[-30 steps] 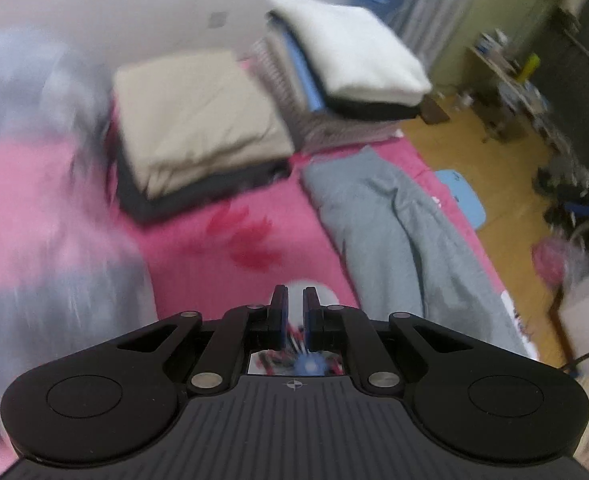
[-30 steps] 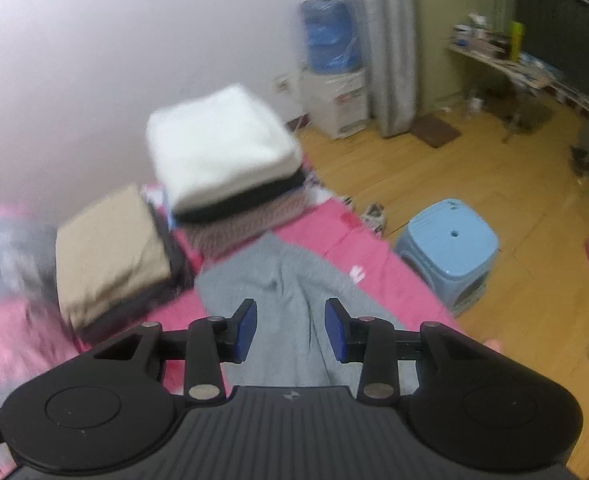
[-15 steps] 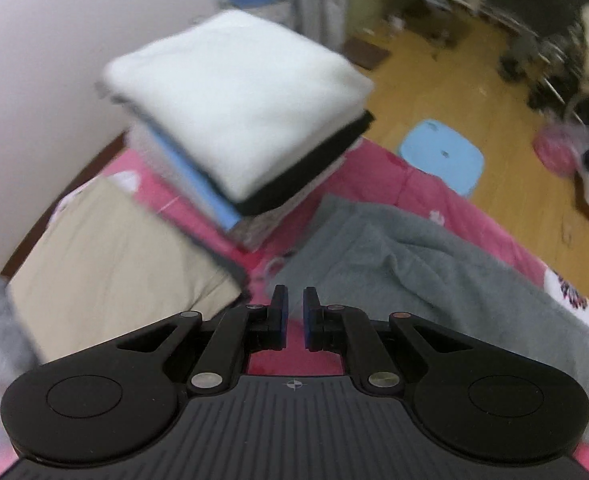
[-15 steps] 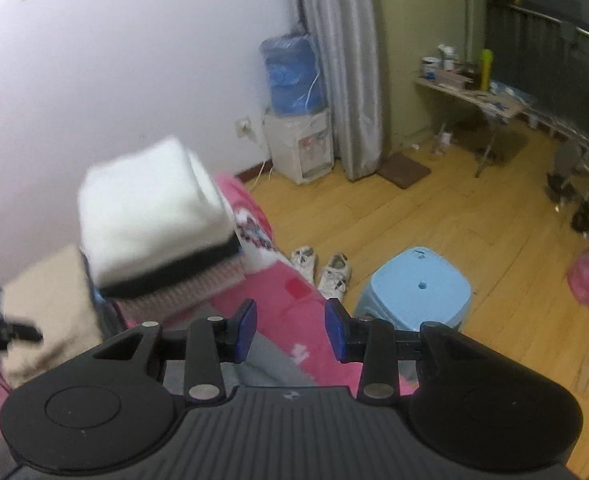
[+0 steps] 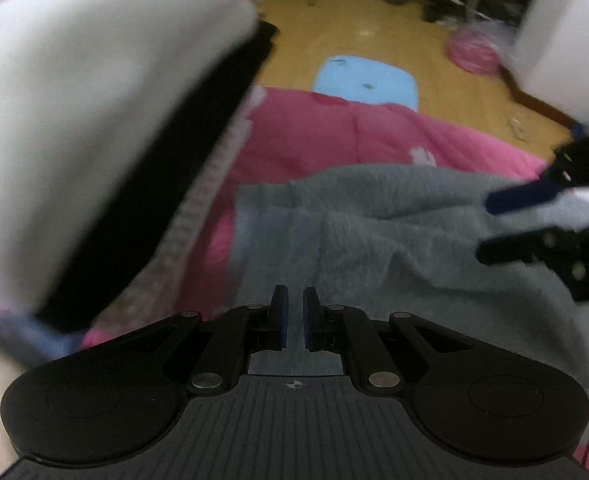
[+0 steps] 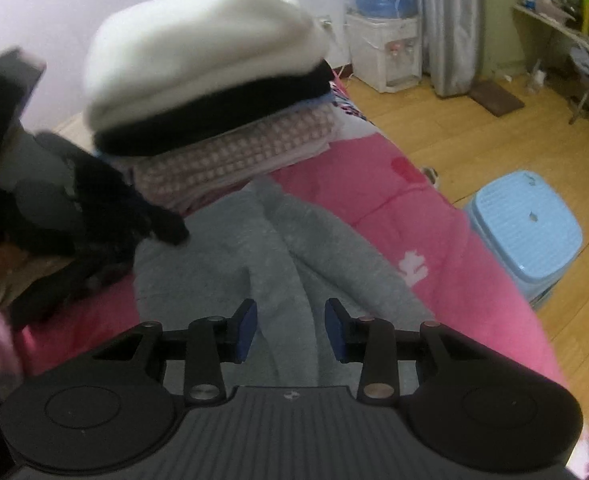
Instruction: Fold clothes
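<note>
While both of your grippers point down at the bed, the grey fleece garment [image 6: 278,248] lies spread and rumpled on the pink quilted bedspread [image 6: 426,216], unfolded, with one end close to the stack of folded clothes [image 6: 214,92]. Your left gripper [image 5: 294,320] hangs over that garment with its blue-padded jaws nearly together, a narrow slit between them and nothing caught in it; no cloth is held. Your right gripper [image 6: 290,328] also hangs above the grey fabric, its jaws parted and empty, the garment visible through the gap but not pinched. From the left wrist view, your right gripper [image 5: 534,220] enters at the right edge, low over the far side of the garment; whether its tips touch the cloth cannot be told through the blur. The stack carries a thick white folded item on top, a black one beneath, then pink-checked fabric. A light blue plastic stool [image 6: 530,228] stands on the wooden floor [image 6: 474,128] just beside the bed.
</note>
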Motion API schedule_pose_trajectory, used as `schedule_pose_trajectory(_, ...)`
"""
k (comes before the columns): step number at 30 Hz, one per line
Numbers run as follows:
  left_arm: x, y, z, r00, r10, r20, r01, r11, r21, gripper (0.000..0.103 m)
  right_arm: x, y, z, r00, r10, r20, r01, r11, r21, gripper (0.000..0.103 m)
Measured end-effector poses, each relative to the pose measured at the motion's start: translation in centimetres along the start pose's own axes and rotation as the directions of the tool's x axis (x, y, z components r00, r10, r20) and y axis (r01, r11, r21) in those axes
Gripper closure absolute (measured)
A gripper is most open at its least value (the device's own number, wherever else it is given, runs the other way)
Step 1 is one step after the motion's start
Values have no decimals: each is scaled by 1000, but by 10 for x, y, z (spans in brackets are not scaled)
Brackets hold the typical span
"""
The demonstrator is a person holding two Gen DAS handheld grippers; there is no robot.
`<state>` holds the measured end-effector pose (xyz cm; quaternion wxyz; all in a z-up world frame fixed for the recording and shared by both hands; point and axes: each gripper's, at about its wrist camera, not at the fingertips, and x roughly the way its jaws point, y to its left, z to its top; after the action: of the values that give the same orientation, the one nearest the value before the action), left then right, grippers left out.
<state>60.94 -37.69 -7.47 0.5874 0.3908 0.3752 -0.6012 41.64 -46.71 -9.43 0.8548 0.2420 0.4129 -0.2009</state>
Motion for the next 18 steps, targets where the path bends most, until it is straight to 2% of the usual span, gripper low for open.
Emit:
schedule_pose_trajectory(3,9,6,-1,997,-63,39,62,998,27,97,16,-7,-4,999,31,18,-31,999,16,63)
schedule_pose_trajectory(8,19,3,-5,988,-128,87,117,986,116,97,32,-24,-19,993,96,75,-98,995,21,62)
schedule_pose_trajectory(13,20,-8,-13,983,-114,147,82,975,208,93,34,-32,-34,984,142,110,-140,990,-20,62)
schedule_pose_trajectory(18,9,-19,-24,971,-95,218,23,950,311,92,29,-21,-40,977,135,165,-127,990,-60,64)
